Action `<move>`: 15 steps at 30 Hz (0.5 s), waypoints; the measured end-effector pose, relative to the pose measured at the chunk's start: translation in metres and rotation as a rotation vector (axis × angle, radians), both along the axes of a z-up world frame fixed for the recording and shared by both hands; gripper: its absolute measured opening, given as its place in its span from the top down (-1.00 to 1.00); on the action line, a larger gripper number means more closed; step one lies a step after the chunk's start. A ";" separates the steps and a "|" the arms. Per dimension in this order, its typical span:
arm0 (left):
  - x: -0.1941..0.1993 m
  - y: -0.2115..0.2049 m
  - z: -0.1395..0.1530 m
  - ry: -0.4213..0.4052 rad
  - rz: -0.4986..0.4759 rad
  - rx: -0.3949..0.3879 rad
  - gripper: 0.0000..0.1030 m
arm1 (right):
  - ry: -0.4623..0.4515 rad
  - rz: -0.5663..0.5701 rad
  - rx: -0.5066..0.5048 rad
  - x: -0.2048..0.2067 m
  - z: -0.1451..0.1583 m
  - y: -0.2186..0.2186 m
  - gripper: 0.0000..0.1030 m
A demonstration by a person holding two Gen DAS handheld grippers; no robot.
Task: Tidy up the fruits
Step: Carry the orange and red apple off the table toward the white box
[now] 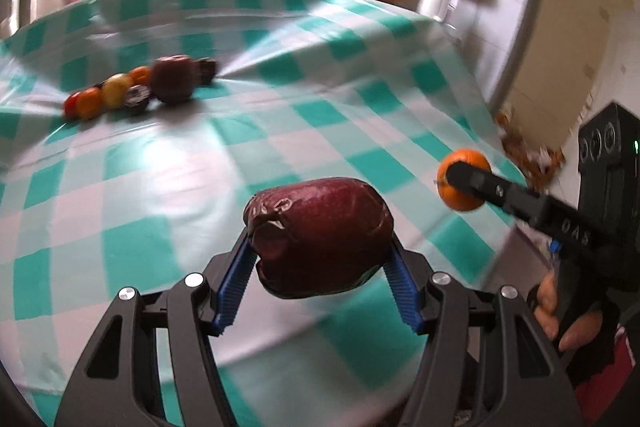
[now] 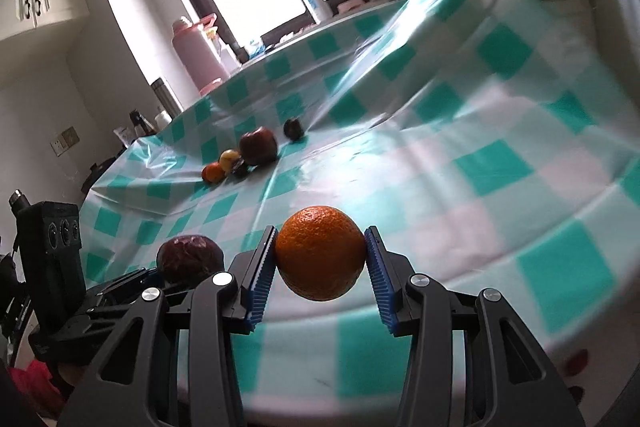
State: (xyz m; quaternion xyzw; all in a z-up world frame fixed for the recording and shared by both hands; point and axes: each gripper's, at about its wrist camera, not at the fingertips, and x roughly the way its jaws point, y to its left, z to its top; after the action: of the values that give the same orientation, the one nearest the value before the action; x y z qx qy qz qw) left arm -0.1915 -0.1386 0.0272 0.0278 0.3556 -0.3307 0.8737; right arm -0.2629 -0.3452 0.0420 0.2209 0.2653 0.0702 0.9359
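My left gripper (image 1: 320, 247) is shut on a dark red wrinkled fruit (image 1: 316, 235), held above the near part of the checked table. My right gripper (image 2: 320, 251) is shut on an orange (image 2: 320, 253); in the left wrist view that orange (image 1: 460, 183) shows at the right, over the table's edge. The dark red fruit (image 2: 190, 257) appears low at the left in the right wrist view. Far across the cloth lies a row of fruit (image 1: 136, 91): small orange and yellow ones, dark small ones and a large dark red one (image 2: 258, 145).
The green-and-white checked tablecloth (image 1: 280, 131) is creased and drops off at the right edge. Behind the table are a white bottle (image 2: 314, 1), a pink flask (image 2: 198, 55) and a window sill. A gloved hand (image 1: 568, 311) holds the right gripper's handle.
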 end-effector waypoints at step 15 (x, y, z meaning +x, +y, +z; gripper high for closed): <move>-0.098 -0.103 -0.006 -0.228 -0.390 0.151 -0.21 | -0.061 -0.272 0.077 -0.099 -0.028 -0.101 0.14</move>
State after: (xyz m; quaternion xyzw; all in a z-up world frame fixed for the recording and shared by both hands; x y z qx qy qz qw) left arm -0.2897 -0.2419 0.0215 0.1983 0.2661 -0.4607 0.8232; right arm -0.3618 -0.4464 0.0144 0.2884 0.2014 -0.0405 0.9352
